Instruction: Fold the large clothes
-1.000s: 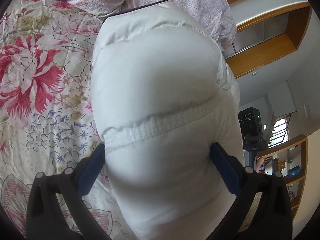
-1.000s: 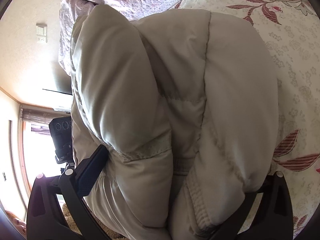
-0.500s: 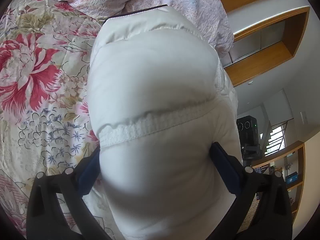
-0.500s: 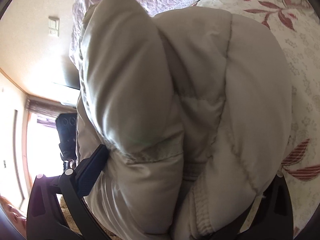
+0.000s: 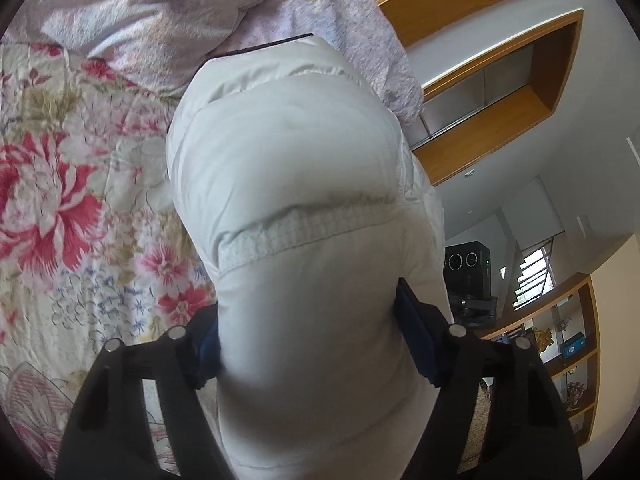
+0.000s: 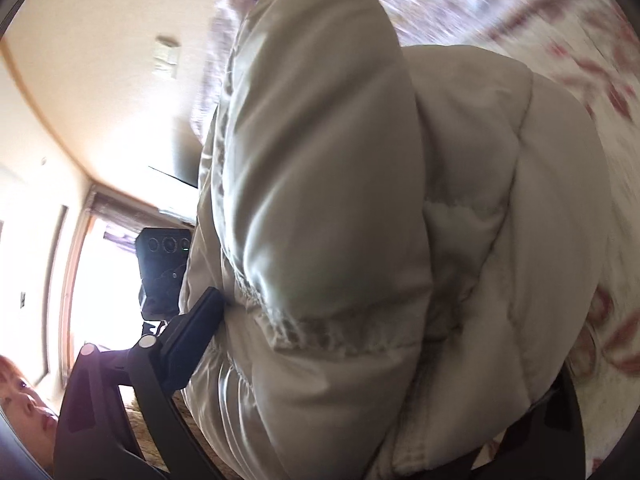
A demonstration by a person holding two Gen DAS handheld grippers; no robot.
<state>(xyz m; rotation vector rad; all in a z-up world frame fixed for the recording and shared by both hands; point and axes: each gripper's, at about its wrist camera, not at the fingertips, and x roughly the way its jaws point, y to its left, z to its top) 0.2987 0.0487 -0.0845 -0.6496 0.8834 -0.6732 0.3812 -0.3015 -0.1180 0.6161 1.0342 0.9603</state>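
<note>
Floral bedspread beneath a white puffer jacket, long axis running ahead toward the lilac pillows. Left gripper just closing, clamped on one bundled end; right gripper, likewise narrowing, apparently squeezing the other.

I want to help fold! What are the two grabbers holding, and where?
Both hold the white puffer jacket: the left gripper squeezes a padded fold below a stitched seam, the right gripper clamps another bunched, puffy part.
</note>
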